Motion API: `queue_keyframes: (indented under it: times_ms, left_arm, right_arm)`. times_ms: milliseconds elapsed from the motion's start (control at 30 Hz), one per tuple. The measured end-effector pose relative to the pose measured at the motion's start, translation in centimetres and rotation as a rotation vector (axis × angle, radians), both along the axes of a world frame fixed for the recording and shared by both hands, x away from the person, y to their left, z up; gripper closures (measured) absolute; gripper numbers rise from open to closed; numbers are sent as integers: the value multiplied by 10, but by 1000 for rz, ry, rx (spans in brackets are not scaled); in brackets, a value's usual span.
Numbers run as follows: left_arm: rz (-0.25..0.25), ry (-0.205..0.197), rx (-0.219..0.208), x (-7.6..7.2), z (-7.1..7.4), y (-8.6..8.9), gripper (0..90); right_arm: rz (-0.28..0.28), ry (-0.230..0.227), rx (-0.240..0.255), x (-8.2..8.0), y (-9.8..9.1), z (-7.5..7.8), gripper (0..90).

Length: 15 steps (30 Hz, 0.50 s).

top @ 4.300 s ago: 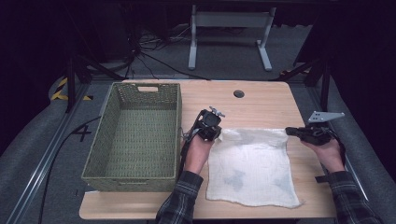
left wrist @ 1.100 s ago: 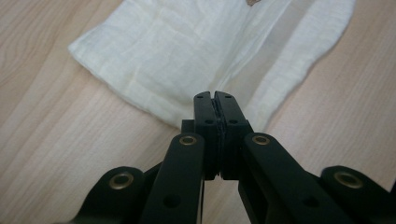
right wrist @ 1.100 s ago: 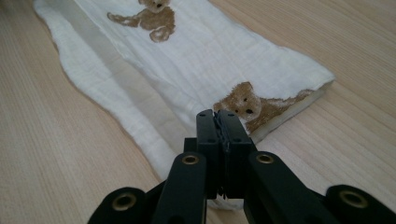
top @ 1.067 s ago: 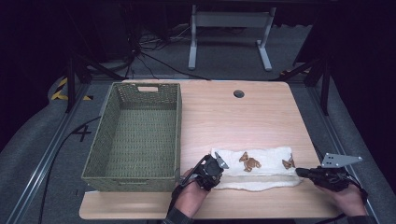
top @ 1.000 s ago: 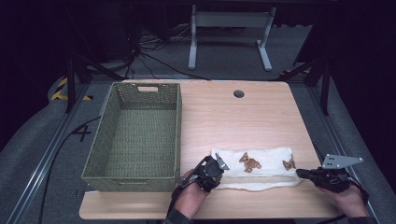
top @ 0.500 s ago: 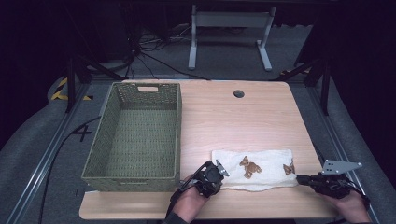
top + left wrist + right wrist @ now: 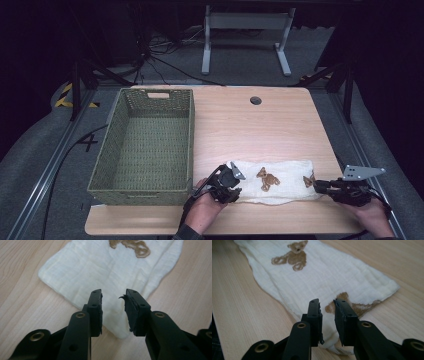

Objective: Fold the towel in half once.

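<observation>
With the teddy-bear cloth (image 7: 277, 181) folded into a strip along the table's (image 7: 250, 130) near edge, the left gripper (image 7: 231, 181) and right gripper (image 7: 320, 186) have just been opening, jaws spread off its 2 ends, so the next fold likely needs fresh grips.

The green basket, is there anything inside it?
The green basket holds nothing that can be seen: its woven floor is bare in the high view. Only a strip just behind the near wall is hidden. The teddy-bear cloth lies folded on the table beside it.
</observation>
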State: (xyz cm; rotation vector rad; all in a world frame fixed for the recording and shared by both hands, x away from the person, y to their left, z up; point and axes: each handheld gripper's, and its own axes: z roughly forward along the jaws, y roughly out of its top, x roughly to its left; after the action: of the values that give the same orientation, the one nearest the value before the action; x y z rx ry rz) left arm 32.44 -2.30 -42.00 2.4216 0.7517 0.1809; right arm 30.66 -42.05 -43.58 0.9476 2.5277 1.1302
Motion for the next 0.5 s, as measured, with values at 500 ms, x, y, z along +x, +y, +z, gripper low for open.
queue_keyframes:
  times_ms: [500]
  left_arm:
    - [85,-43,20,38,1,-7,544]
  right_arm:
    - [-6,-2,-32,9,-1,0,645]
